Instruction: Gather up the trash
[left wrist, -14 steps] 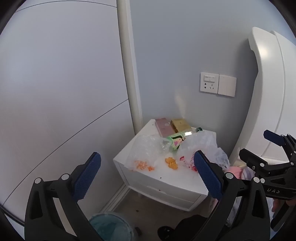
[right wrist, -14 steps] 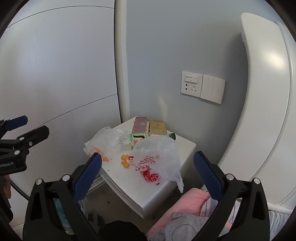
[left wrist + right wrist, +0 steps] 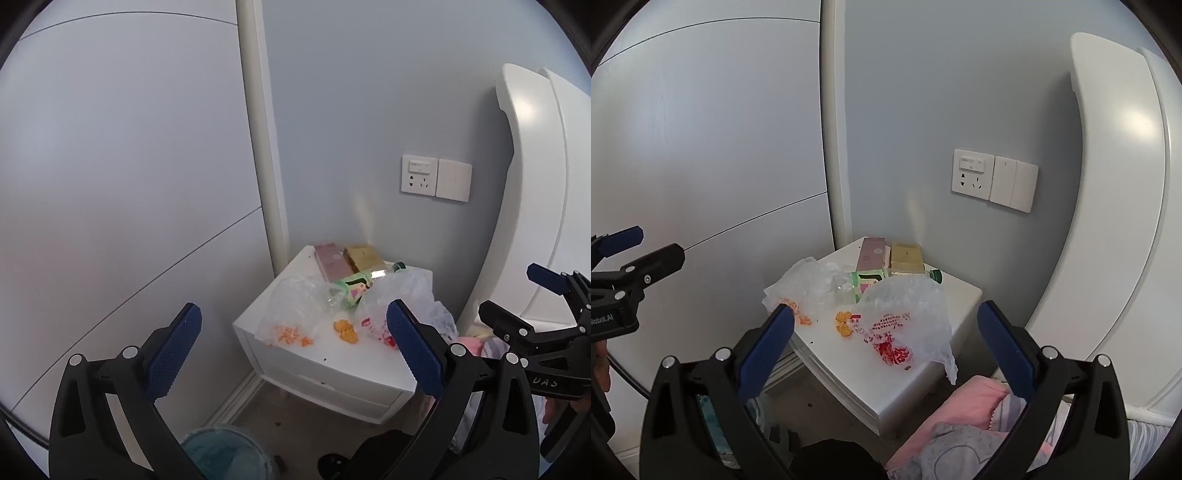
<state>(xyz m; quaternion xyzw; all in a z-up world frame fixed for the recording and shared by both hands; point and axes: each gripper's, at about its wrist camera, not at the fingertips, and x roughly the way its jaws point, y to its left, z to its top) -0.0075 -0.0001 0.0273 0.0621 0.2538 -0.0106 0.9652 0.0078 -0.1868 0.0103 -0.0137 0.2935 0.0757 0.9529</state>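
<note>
Little is changing since half a second ago: both views are drifting only slightly, so collecting is not yet starting. The left gripper [image 3: 293, 349] is hovering wide open and empty, above the near teal-lined round bin [image 3: 225, 456]. On the small white bench [image 3: 886, 380] are lying a crumpled clear plastic bag [image 3: 803, 286], orange peel scraps [image 3: 844, 323] and a red-printed plastic bag [image 3: 905, 321]. The right gripper [image 3: 886, 349] is hanging open, empty.
</note>
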